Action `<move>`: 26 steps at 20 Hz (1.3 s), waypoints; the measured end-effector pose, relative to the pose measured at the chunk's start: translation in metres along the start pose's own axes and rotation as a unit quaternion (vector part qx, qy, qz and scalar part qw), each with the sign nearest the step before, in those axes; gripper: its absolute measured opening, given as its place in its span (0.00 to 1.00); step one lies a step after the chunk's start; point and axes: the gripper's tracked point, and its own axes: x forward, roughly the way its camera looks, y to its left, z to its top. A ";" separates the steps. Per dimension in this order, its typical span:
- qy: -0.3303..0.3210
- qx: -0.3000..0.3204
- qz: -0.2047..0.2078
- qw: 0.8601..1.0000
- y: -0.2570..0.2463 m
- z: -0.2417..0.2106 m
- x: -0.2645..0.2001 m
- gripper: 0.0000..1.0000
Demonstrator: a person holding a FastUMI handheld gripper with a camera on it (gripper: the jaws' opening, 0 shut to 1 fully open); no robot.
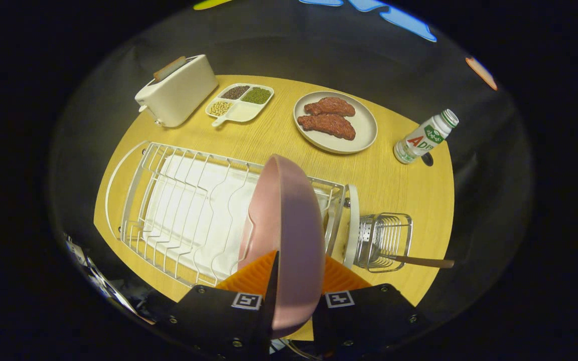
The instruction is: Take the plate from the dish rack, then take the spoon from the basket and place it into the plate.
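In the gripper view, the gripper point(289, 281) has its two orange fingers point(251, 276) closed narrowly on the rim of one pink plate point(284, 225), a pad pressing each face. The plate stands on edge, lifted above the right end of one white wire dish rack point(178, 210), just ahead of the fingers at 12 o'clock. At 2 o'clock from the fingers, one small wire basket point(387, 240) hangs on the rack's right end, and one spoon point(422, 261) rests in it with its wooden handle pointing out to the right. Beyond the rack on the round wooden table point(399, 185) are one white toaster point(176, 93) at 11 o'clock, one divided dish point(240, 103) with three fillings of grains beside it, one grey plate point(364, 128) carrying two pieces of meat point(329, 116) at 12 o'clock, and one small bottle point(424, 138) lying tilted at 1 o'clock.
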 end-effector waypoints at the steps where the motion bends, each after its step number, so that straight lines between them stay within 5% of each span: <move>1: -0.006 -0.012 -0.014 1.000 -0.001 0.005 -0.002 0.32; 8: -0.028 -0.061 -0.068 0.995 -0.009 0.025 -0.017 0.27; 13: -0.032 -0.019 -0.033 0.999 -0.023 0.015 -0.032 0.27; 20: -0.060 0.089 0.106 0.989 -0.042 -0.040 -0.091 0.27; 26: -0.087 0.181 0.291 0.935 -0.009 -0.114 -0.119 0.27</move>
